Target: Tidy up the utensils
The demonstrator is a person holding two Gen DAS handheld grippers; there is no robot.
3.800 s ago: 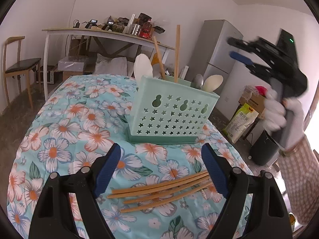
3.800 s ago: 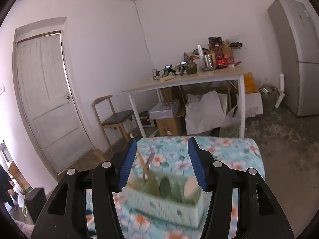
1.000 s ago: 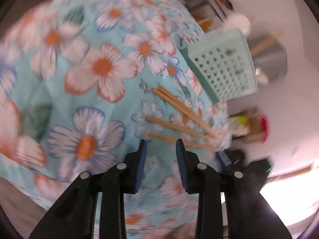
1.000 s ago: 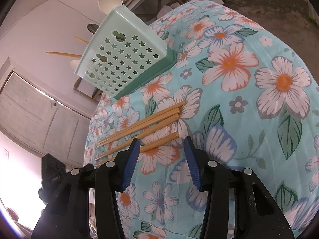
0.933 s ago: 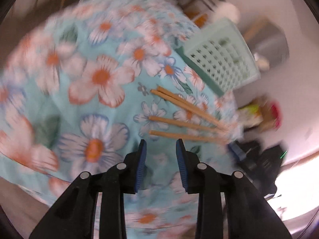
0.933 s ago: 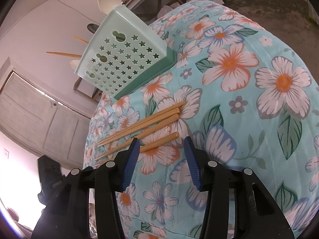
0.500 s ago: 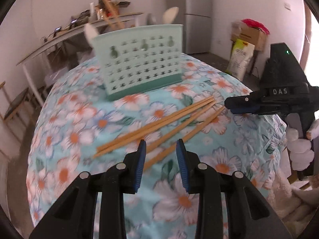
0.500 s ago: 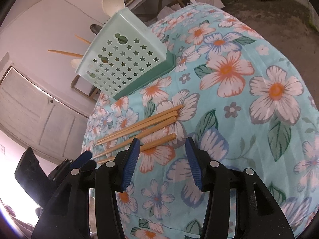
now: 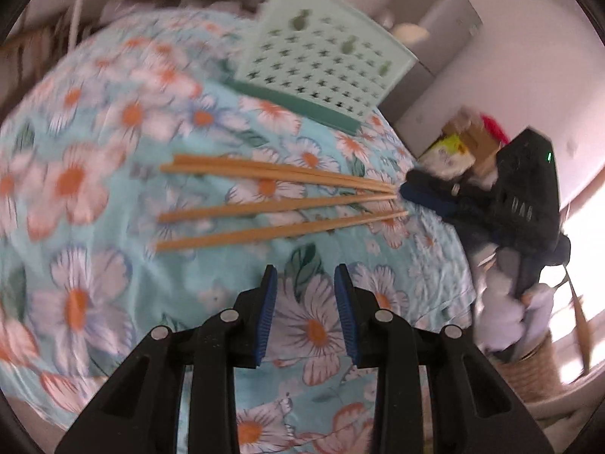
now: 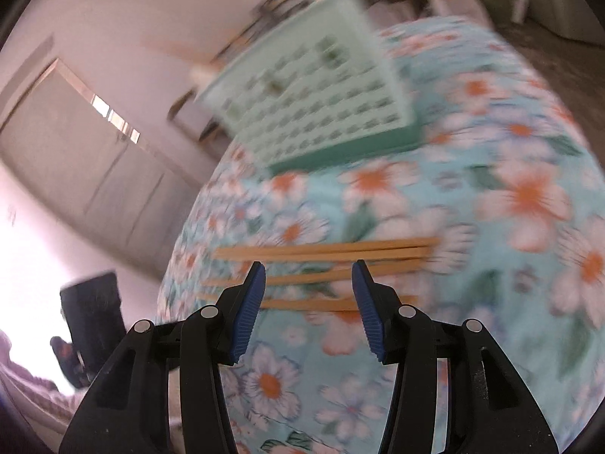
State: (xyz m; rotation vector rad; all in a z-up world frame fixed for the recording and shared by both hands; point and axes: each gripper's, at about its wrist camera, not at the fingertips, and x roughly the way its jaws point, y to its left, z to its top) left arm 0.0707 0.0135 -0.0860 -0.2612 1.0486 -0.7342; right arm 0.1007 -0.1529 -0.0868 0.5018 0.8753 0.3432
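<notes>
While lying flat, chopsticks (image 9: 280,200) taper toward right gripper (image 9: 406,191)

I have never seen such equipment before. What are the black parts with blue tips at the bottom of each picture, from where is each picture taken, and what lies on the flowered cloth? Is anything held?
There is no robot here. A person holds one hand-held gripper in each hand, and each gripper carries a wide-angle camera looking forward along its fingers. That is why each picture shows black arms with blue jaws at the bottom.

One picture is from the left gripper, the other from the right gripper. The left view also shows the right gripper from outside, at the table's edge, near the chopstick tips.

On the floral tablecloth lie four wooden chopsticks, loose and roughly side by side. Behind them stands a mint-green utensil holder with star-shaped holes.

Both pairs of jaws stand open, and nothing is held.
</notes>
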